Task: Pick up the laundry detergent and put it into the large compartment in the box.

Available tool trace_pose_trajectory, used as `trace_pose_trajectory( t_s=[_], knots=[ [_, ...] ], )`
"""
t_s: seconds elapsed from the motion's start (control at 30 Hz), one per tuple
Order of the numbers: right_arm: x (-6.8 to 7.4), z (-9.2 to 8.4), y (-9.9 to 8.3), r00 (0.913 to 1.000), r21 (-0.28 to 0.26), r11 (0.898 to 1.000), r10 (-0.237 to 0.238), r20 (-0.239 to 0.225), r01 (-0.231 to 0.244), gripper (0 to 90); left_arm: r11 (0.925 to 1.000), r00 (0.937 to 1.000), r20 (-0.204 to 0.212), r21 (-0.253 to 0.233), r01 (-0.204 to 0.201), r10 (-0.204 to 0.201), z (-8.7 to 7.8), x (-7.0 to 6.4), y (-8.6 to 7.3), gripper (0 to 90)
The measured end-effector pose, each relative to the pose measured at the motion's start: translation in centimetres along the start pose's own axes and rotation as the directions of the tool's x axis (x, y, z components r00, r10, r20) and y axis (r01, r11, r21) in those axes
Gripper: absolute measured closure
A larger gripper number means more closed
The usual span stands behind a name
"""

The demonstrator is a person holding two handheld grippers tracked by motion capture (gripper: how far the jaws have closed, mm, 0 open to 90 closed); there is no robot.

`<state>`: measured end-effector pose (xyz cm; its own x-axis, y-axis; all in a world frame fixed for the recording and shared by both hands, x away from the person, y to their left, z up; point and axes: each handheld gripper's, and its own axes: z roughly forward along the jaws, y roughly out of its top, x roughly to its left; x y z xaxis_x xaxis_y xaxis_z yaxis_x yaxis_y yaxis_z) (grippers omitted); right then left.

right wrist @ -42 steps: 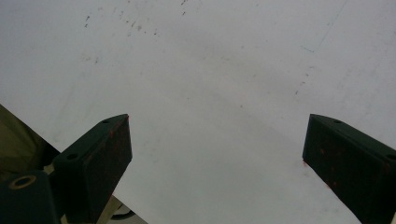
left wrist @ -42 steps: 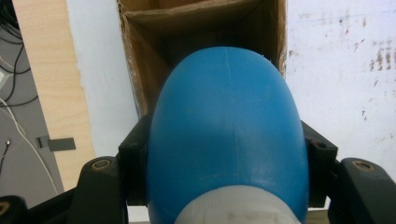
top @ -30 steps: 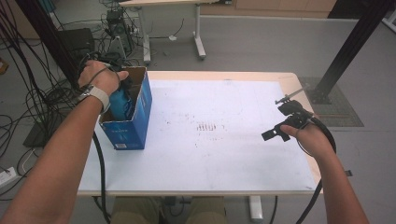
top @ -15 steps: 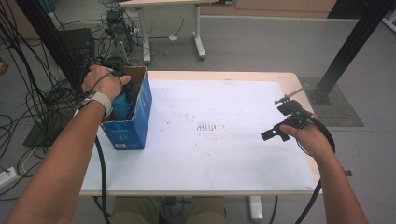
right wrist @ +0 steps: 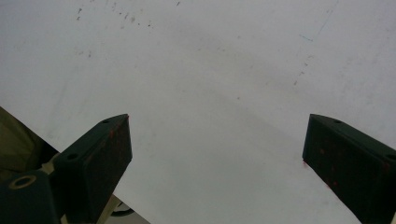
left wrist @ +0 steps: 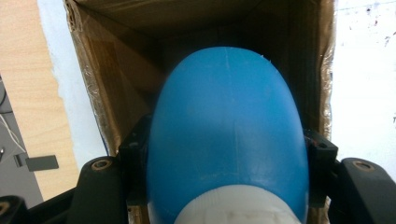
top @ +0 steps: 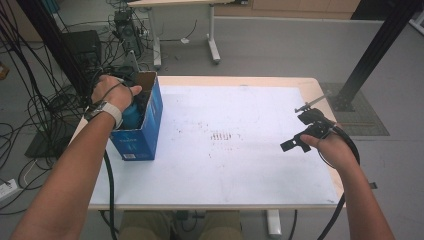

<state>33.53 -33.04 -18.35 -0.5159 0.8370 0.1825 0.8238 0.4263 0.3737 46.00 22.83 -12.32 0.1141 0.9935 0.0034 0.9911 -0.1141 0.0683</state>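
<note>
- My left tongs (left wrist: 227, 154) clamp a smooth blue plastic bottle with a white cap (left wrist: 227, 135); the black jaws press on its two flanks just above the cap.
- My right tongs (right wrist: 217, 154) stand wide with nothing between them, hovering over the white table sheet (top: 240, 150) near its right edge.
- Change: compared with a second ago, my left hand (top: 112, 90) sits slightly farther toward the far end of the open blue cardboard box (top: 150, 125). The grip is unchanged.
- Meaning, as I judge it: the bottle is on its way down into the box and is not yet released.
- Location: the bottle is inside the box mouth, between the brown inner walls.
- Orientation: the long axis runs along my left jaws, rounded base pointing into the box, cap toward my hand.
</note>
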Motion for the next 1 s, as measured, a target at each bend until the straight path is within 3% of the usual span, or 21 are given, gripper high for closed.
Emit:
trace_pose_trajectory(
  t_s=[0.73, 1.0],
  knots=[
    [-0.1, 0.1, 0.0, 1.0, 0.01, 1.0, 0.008, 0.005, -0.008, 8.0, 0.9996, 1.0, 0.0, 0.026, -0.005, 0.005, 2.4, -0.1, 0.4, 37.6],
    [0.0, 0.1, 0.0, 1.0, 0.008, 1.0, 0.004, 0.005, -0.004, 8.0, 0.9995, 1.0, -0.001, 0.03, -0.009, 0.009, 2.4, -0.1, 0.6, 37.6]
  ],
)
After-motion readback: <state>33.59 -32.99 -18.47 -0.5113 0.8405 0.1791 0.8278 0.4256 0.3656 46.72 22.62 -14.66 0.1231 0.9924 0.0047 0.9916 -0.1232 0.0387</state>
